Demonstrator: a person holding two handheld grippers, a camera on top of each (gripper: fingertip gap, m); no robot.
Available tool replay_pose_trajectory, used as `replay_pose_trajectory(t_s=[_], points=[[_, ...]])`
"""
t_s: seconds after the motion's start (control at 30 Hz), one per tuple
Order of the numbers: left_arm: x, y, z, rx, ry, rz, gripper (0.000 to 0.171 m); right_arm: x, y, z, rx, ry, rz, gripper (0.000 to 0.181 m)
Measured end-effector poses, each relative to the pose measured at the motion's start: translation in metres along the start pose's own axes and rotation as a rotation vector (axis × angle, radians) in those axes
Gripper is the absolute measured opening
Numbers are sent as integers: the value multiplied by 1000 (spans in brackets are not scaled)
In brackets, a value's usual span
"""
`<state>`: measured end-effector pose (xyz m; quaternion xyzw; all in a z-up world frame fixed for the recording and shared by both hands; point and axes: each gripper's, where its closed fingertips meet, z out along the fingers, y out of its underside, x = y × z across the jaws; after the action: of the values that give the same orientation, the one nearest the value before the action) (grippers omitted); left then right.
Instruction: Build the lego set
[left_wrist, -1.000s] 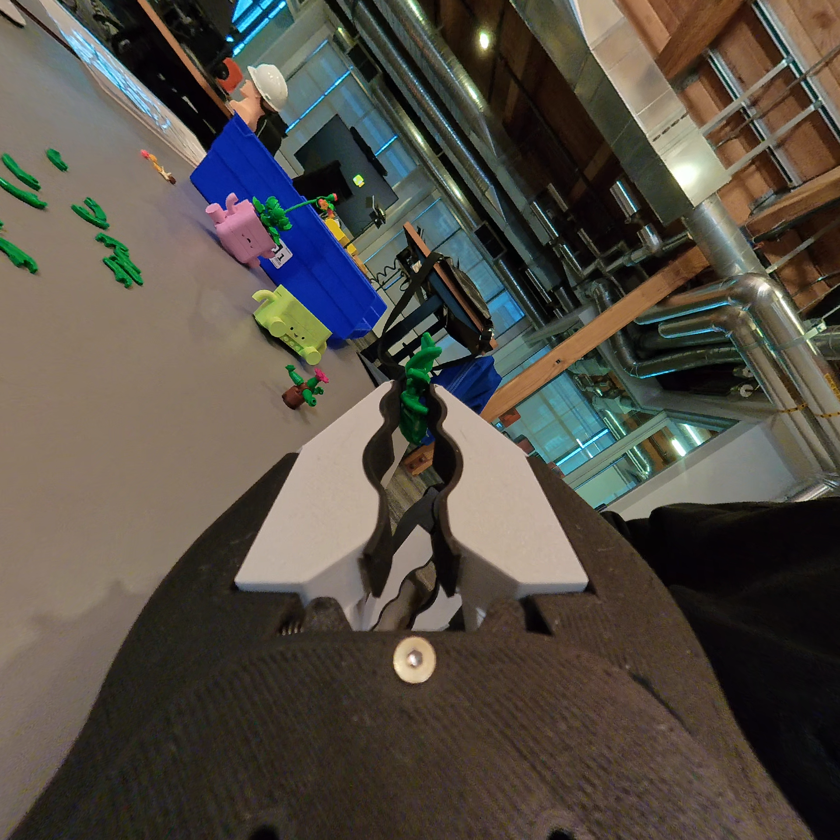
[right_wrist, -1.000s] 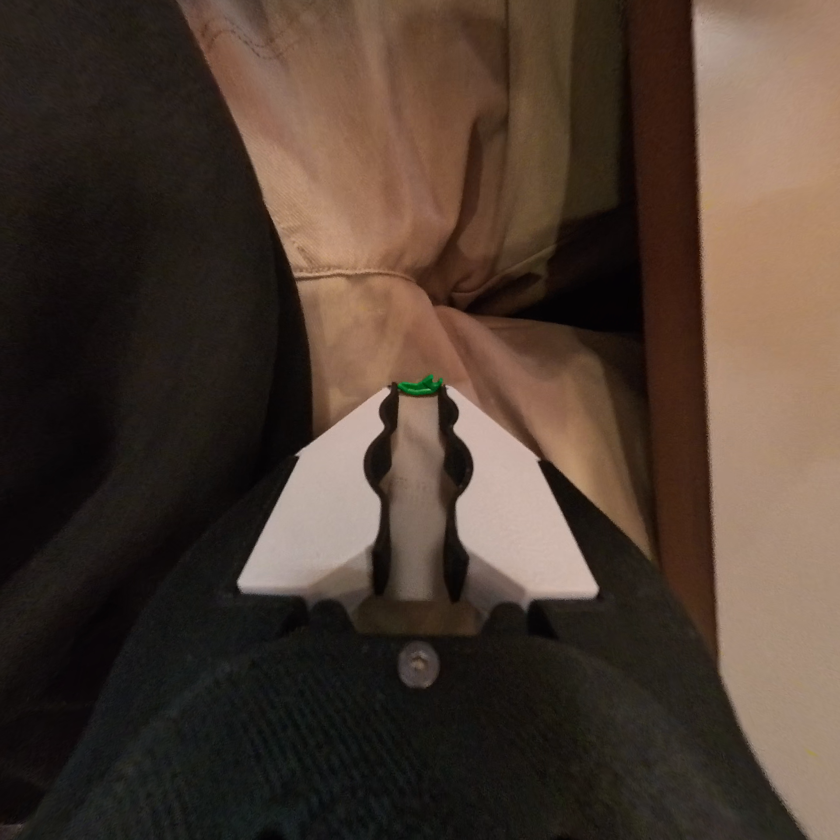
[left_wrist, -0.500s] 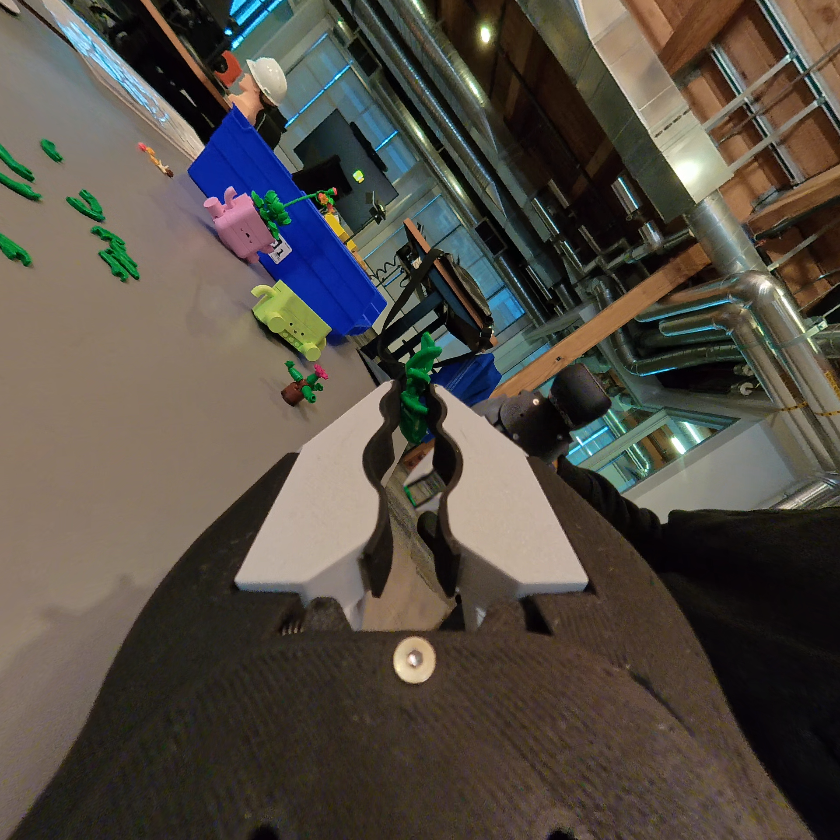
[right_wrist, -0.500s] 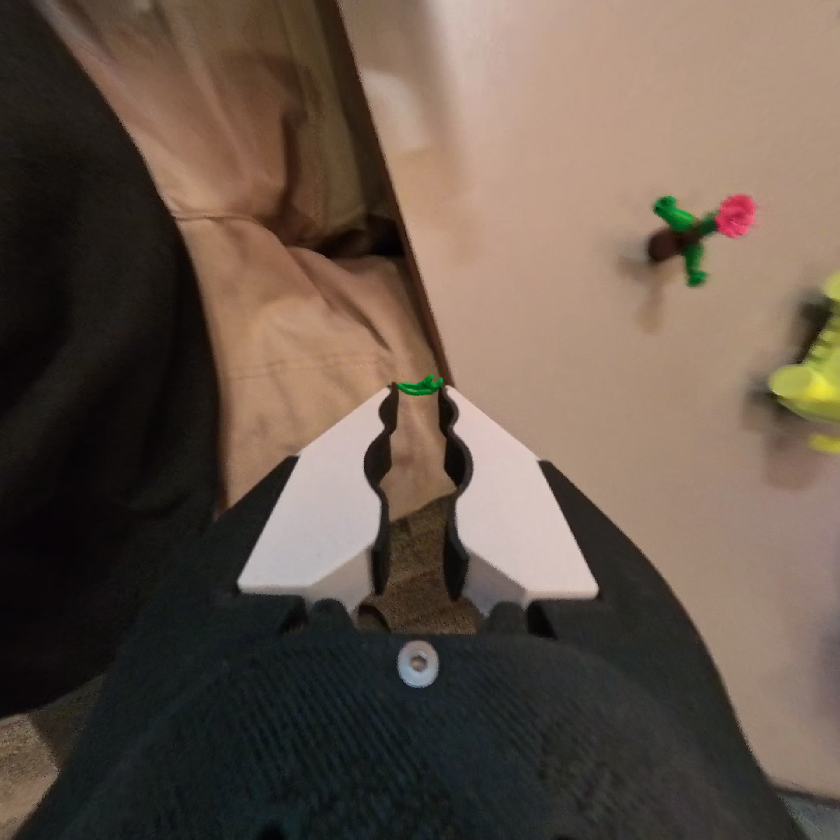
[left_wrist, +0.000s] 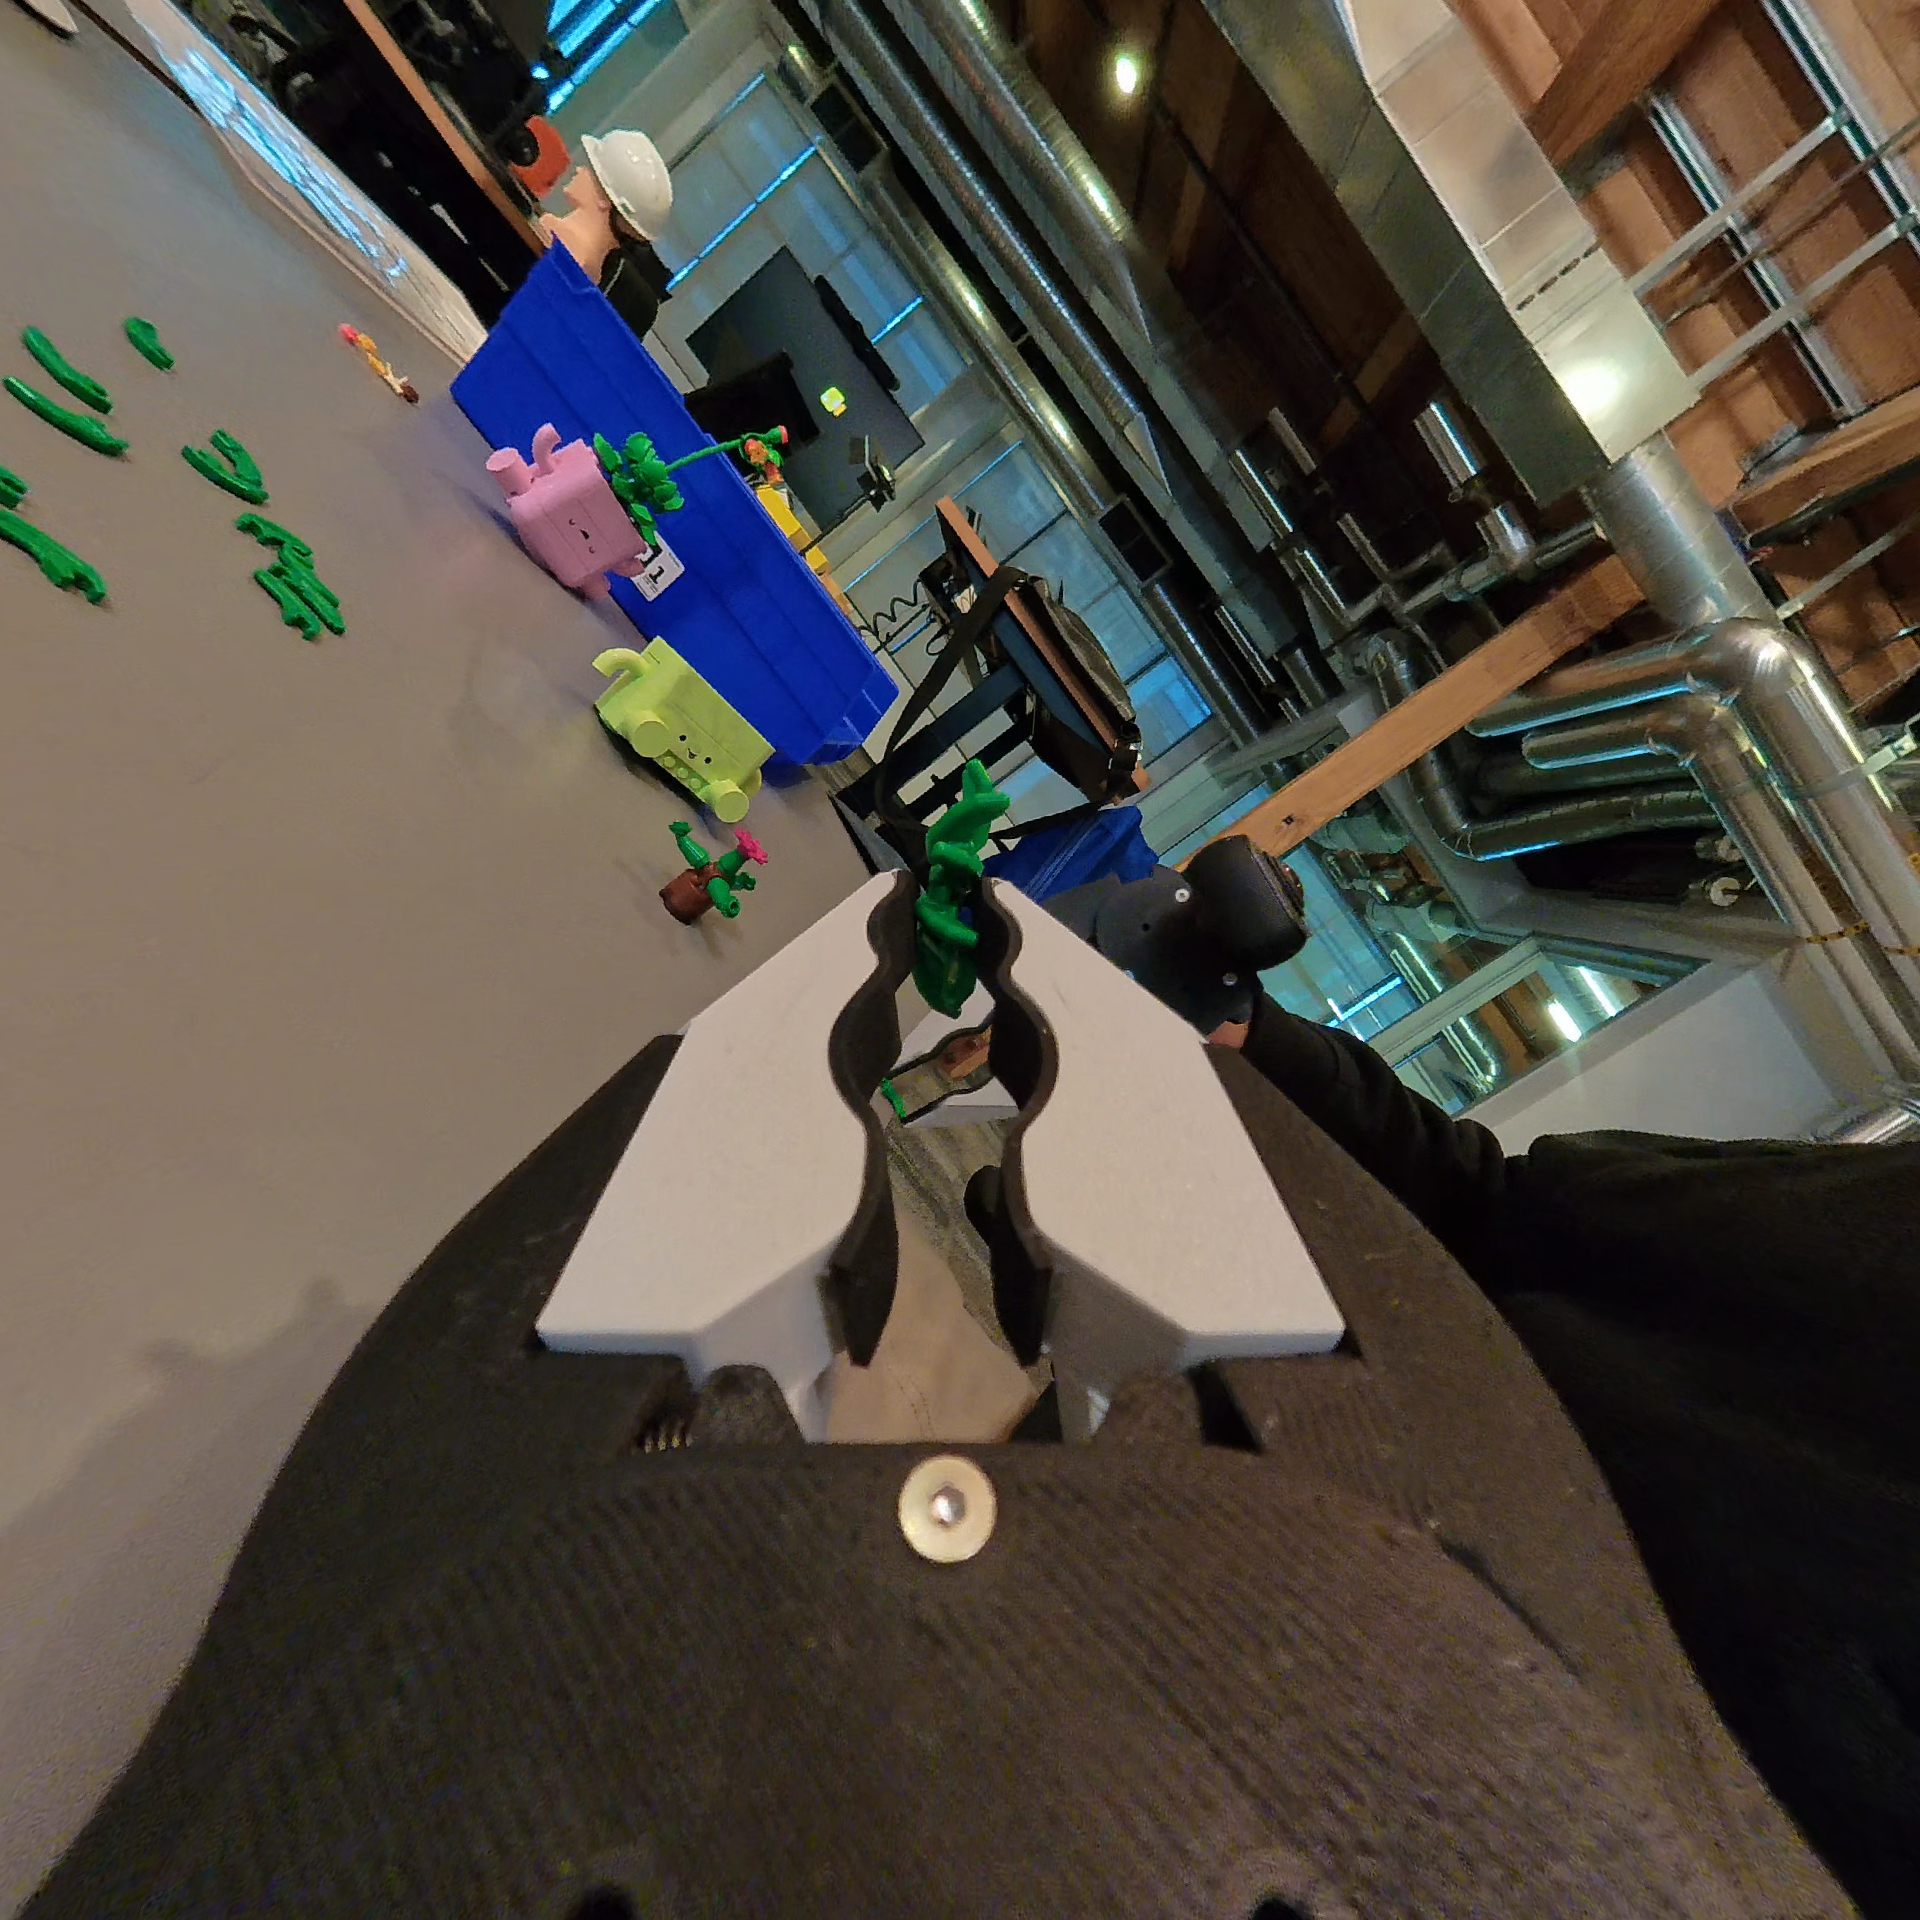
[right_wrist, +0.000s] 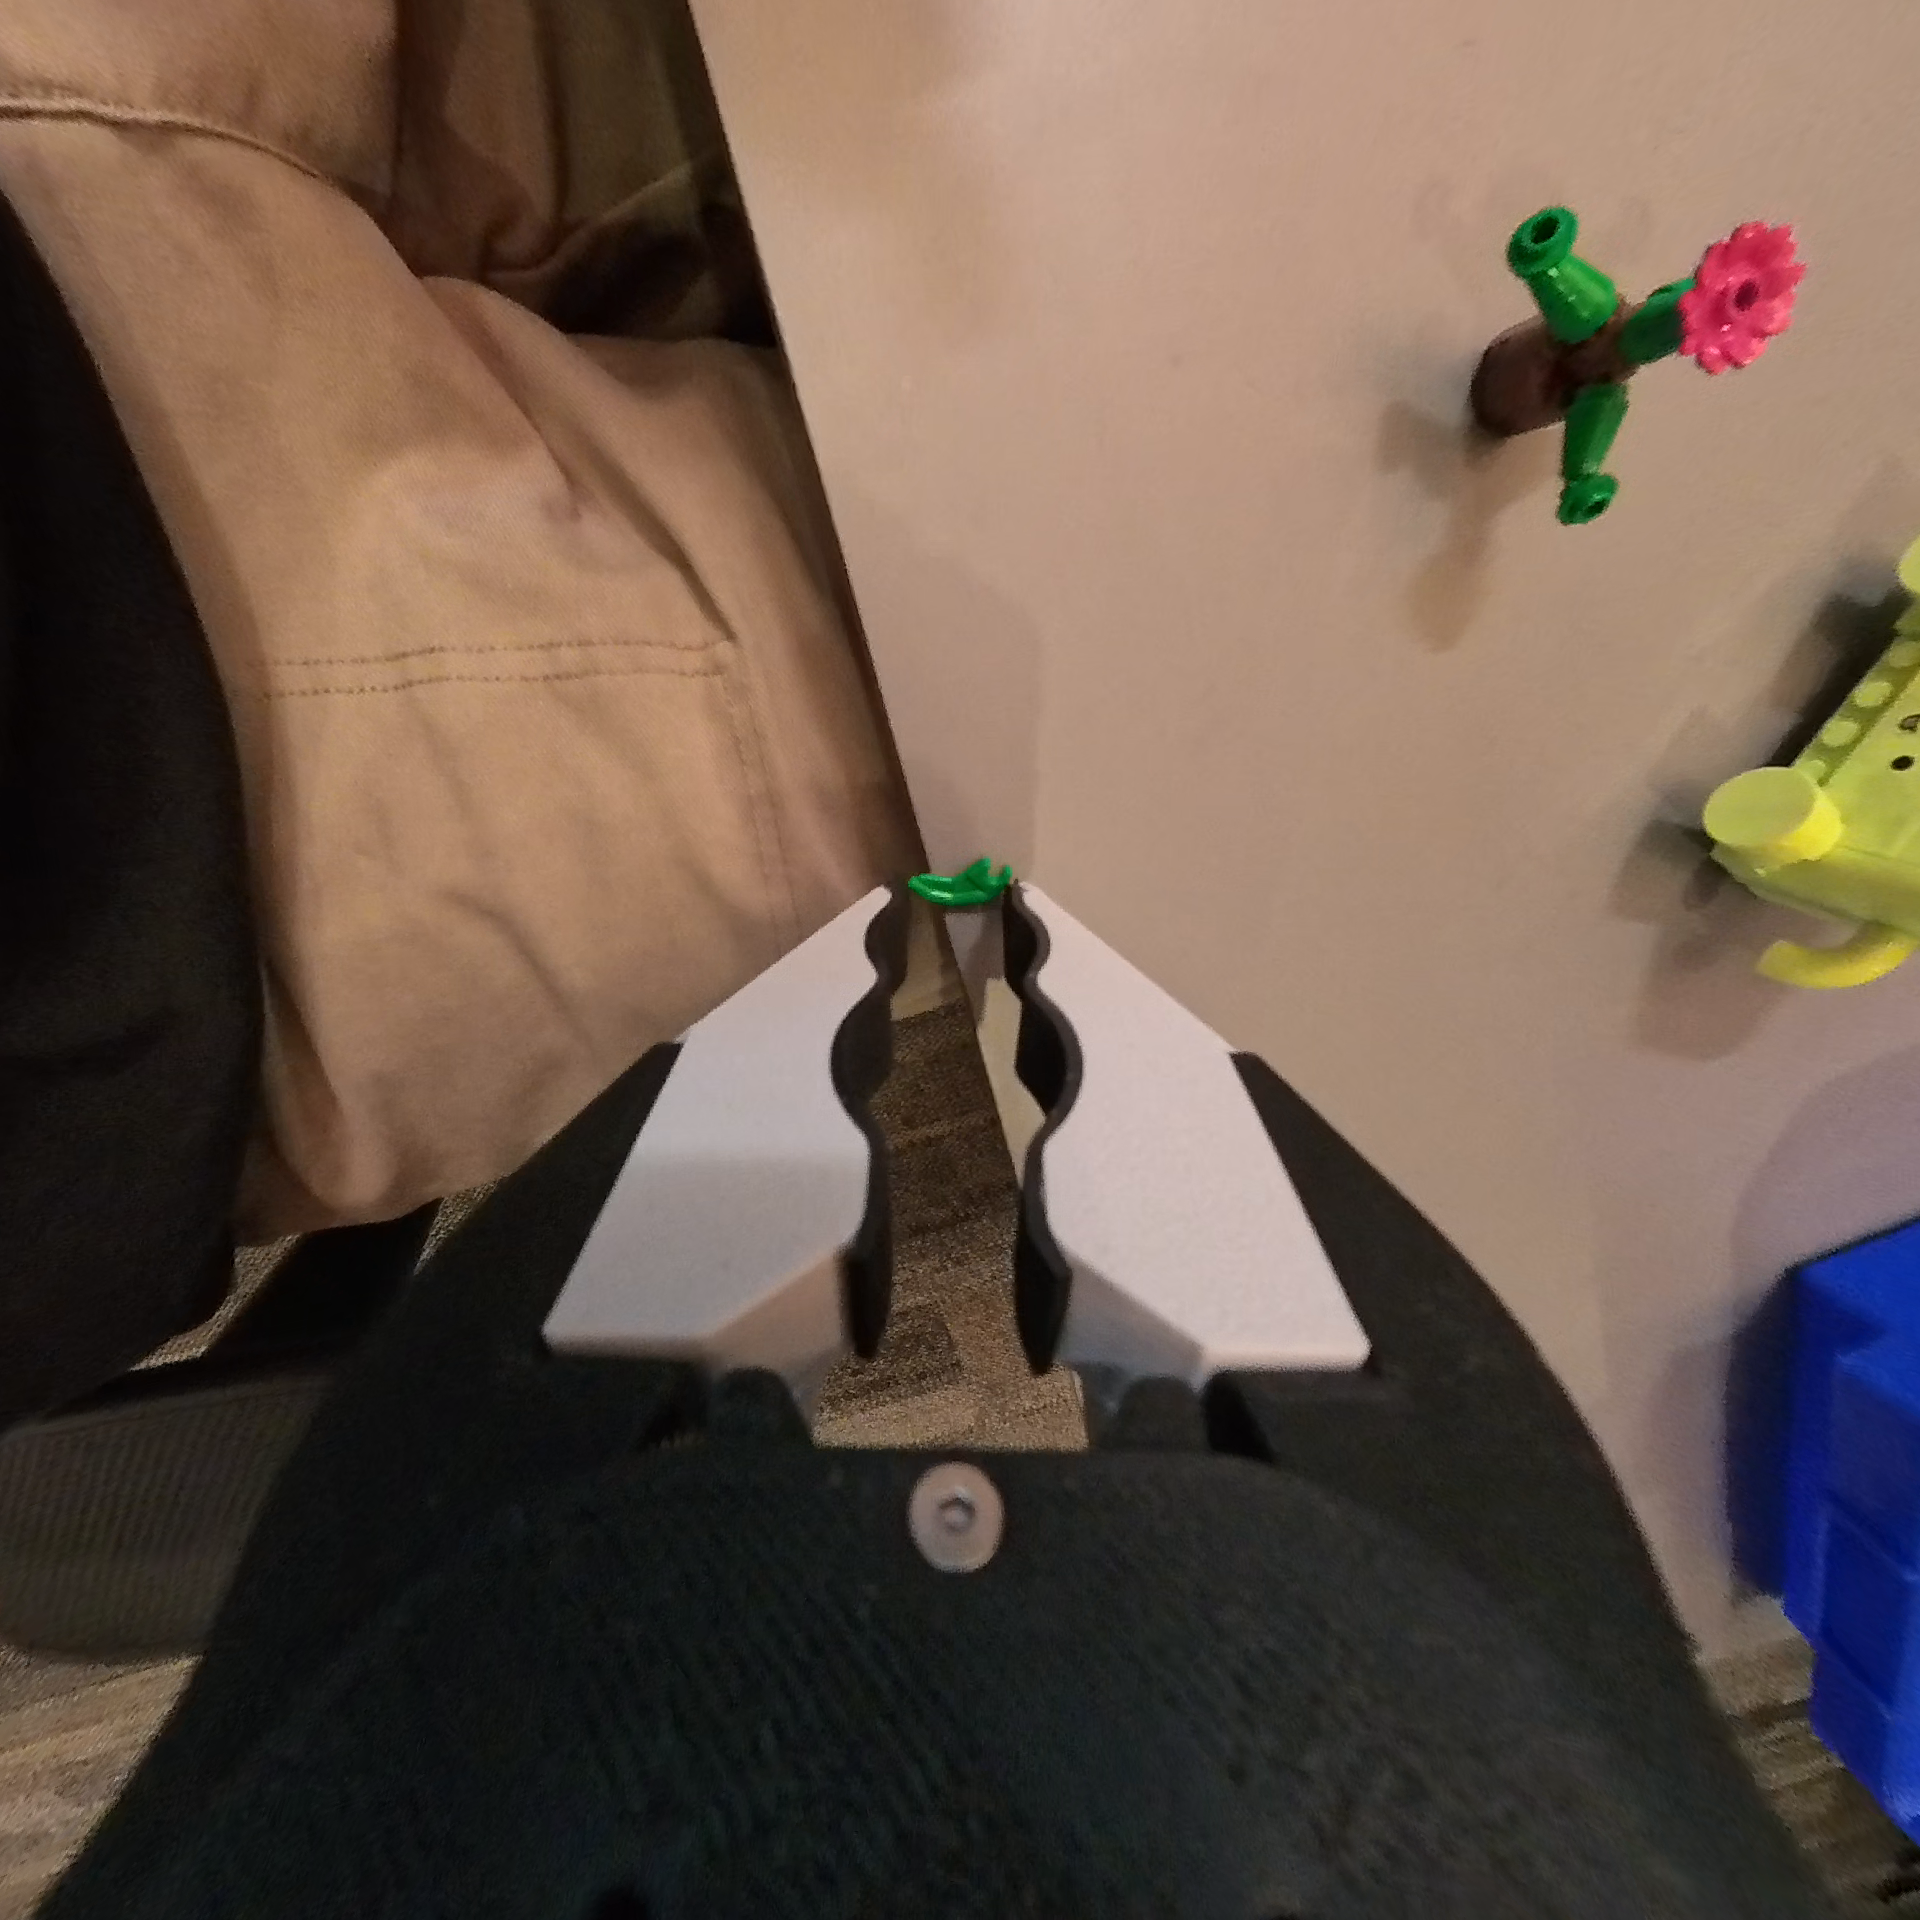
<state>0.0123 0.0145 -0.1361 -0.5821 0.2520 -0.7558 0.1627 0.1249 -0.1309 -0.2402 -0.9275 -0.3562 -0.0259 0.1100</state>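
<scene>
Left wrist view: the left gripper (left_wrist: 948, 904) sits at centre frame, its pale grey wedge fingers lined with wavy black rubber pads. The tips are nearly closed and pinch a leafy green plastic stem (left_wrist: 954, 902), which stands up above them and hangs a little way down into the gap. At the left of the frame spreads a smooth grey table (left_wrist: 208, 883). On it, toward the upper left, lie scattered curved green pieces (left_wrist: 291, 587); a blocky pink pot (left_wrist: 571, 514) with a green sprig stands against a glossy blue bin (left_wrist: 707, 561), a lime-green pot (left_wrist: 686, 727) lies tipped just below it, and a small brown stump with green shoots and a pink flower (left_wrist: 712, 868) sits nearest the fingers. Right of the tips, the dark body of the right gripper (left_wrist: 1195, 935) shows on a black sleeve (left_wrist: 1558, 1299).

Right wrist view: the right gripper (right_wrist: 956, 894) has the same grey fingers and wavy black pads, narrowly parted, with a thin green leaf piece (right_wrist: 956, 885) bridged across the very tips. Tan creased cloth (right_wrist: 468, 623) fills the left. The table (right_wrist: 1247, 623) looks beige here, carrying the flower stump (right_wrist: 1590, 343) at upper right, the lime-green pot (right_wrist: 1829, 862) at the right edge and the blue bin (right_wrist: 1839, 1507) at lower right.
</scene>
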Motion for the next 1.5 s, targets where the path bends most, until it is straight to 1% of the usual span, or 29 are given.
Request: replay_pose_trajectory(t_s=[0.1,0.23,0.33,0.37,0.47,0.53,0.57,0.63,0.7,0.73,0.77,0.83,0.97,1.17,1.4,1.5], points=[[0,-1,-1,3,2,-2,8,1,0,1,-2,-2,0,18],[0,-2,-1,6,5,-5,8,-1,0,-1,1,-4,9,26],[1,-2,-1,6,8,-8,8,-1,-5,-6,59,36,20,34],[1,-1,-1,6,8,-7,8,0,-9,-9,101,70,24,38],[1,-1,-1,5,7,-6,8,-3,-22,-23,286,195,33,38],[0,-2,-1,5,3,-2,8,-11,-21,-28,389,280,24,28],[-1,-1,-1,3,2,-2,8,-14,-18,-28,420,338,13,27],[-1,-1,-1,3,1,-1,8,-14,-6,-27,441,489,-25,28],[-2,2,1,-6,-9,7,8,-10,4,-27,426,645,-97,27],[-3,3,2,-11,-14,12,8,-7,6,-27,423,714,-129,26],[-3,5,3,-16,-19,18,8,-6,6,-26,422,751,-158,24],[-3,9,5,-31,-30,32,8,-6,4,-20,427,752,-176,23],[-4,17,9,-49,-46,48,8,-4,0,-6,417,684,-169,24],[-6,22,12,-63,-47,43,8,-1,-6,-3,415,679,-202,15],[-9,24,13,-65,-41,19,8,0,-6,1,401,687,-206,13],[-10,24,13,-65,-40,14,8,0,-6,-2,408,687,-214,5]])
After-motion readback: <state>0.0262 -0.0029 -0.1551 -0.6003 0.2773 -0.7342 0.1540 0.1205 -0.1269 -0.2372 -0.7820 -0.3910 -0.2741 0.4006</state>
